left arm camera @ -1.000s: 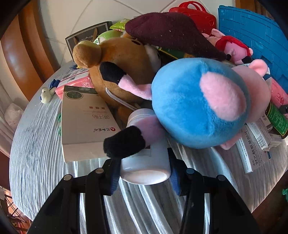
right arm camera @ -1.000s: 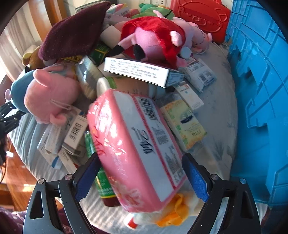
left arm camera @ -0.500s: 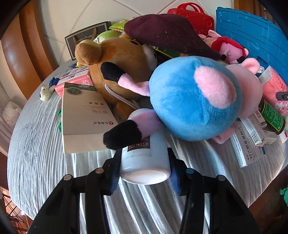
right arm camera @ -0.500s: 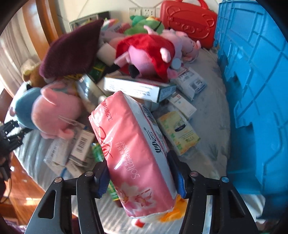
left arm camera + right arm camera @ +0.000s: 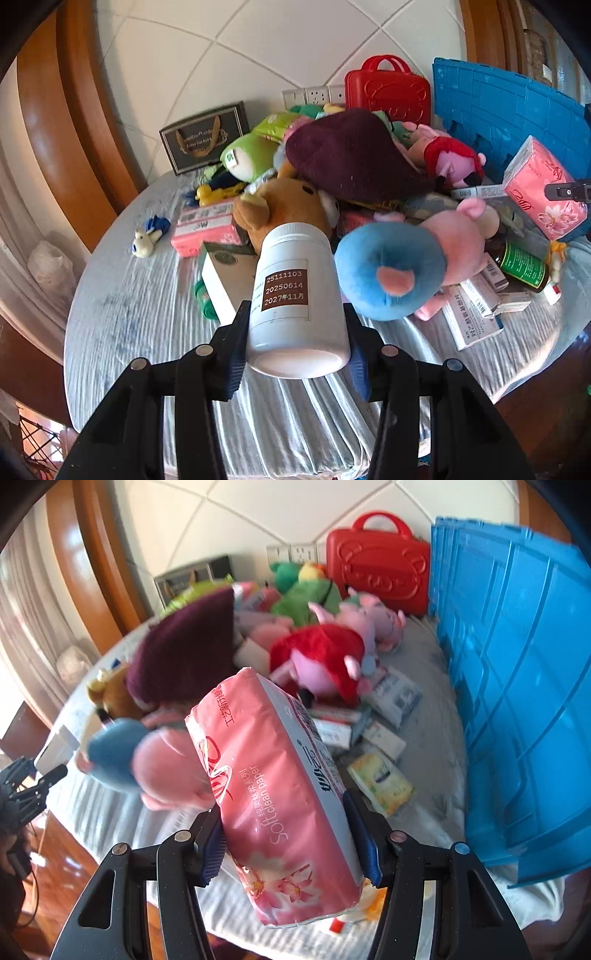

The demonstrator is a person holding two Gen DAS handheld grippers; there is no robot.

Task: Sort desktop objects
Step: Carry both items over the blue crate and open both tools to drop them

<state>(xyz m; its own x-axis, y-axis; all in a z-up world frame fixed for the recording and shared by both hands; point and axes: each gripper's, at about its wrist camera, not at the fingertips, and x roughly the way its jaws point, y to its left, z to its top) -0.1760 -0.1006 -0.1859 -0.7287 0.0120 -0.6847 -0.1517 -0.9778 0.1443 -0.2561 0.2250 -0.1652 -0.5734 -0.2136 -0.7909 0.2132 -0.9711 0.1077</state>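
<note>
Tongs first: my left tongs (image 5: 297,334) are clamped on the white bottle (image 5: 297,295), pads low on the body near its base, cap end pointing away and up. Smooth plastic gripped off-centre, so I judge it could pivot or slide out on any quick swing. My right tongs (image 5: 291,843) are squeezed onto the pink tissue pack (image 5: 275,794), also near one end; the soft wrap dents, the long free end hangs forward, so it may sag and creep between the pads. Both items are in the air above the surface (image 5: 122,306). Below sits a loose heap: blue-and-pink plush (image 5: 391,269), maroon plush (image 5: 351,155), small boxes (image 5: 472,314). A drop lands in that pile and knocks things around. Blue crate (image 5: 517,686) stands at the right; its wall is close, so I risk clipping it with the pack.
</note>
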